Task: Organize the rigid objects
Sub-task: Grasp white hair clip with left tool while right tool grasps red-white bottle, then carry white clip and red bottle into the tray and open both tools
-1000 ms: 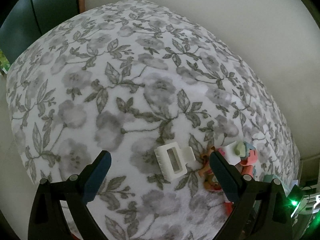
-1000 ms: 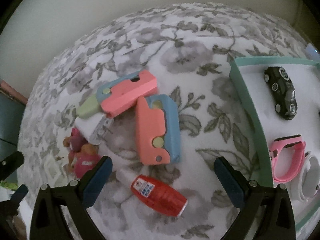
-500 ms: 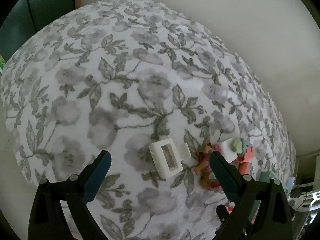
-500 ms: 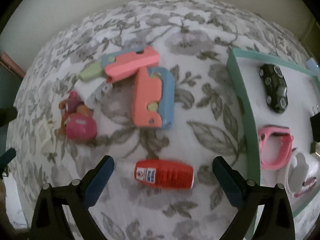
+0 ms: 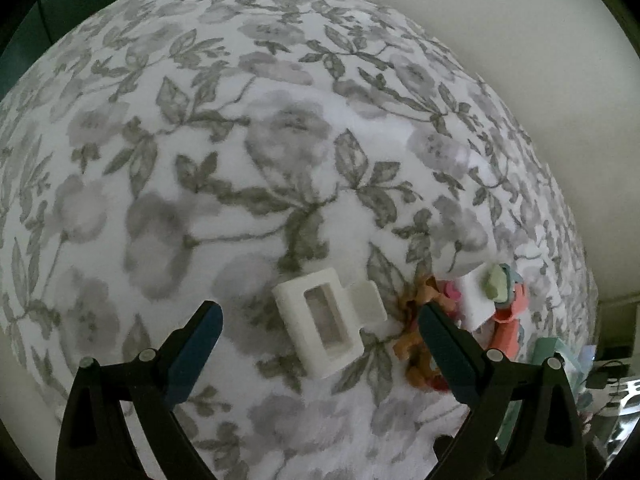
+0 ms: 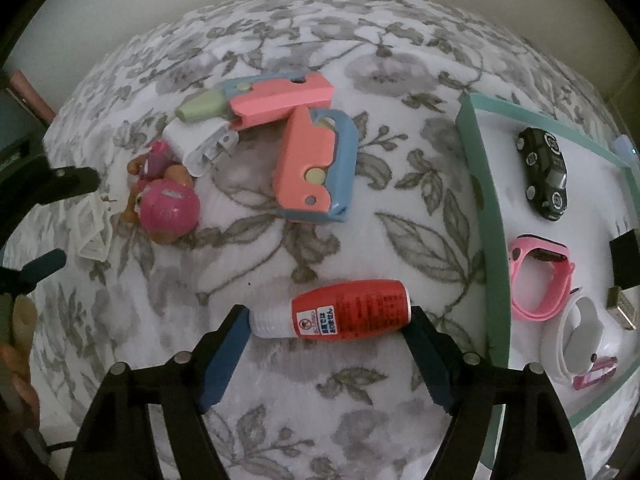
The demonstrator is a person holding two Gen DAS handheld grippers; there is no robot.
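We see a floral blanket (image 6: 360, 420) below a pale wall (image 5: 500, 40). Our right gripper (image 6: 326, 330) is closing around the red bottle (image 6: 348, 314); our left gripper (image 5: 318, 320) hangs wide above the white clip (image 5: 320, 326). The tray (image 6: 486, 216) is cut off, and the doll (image 5: 416, 352) partly hidden.

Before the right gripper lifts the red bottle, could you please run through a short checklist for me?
1. Red bottle lies lengthwise between the right gripper fingers: ok.
2. Jaws are closing; firm pad contact on both ends: cannot tell.
3. Nothing else sits between the fingers: ok.
4. Green-rimmed tray has bare floor beside the toy car and pink band: ok.
5. Left gripper is open, straddling the white hair claw clip, away from the bottle: ok.
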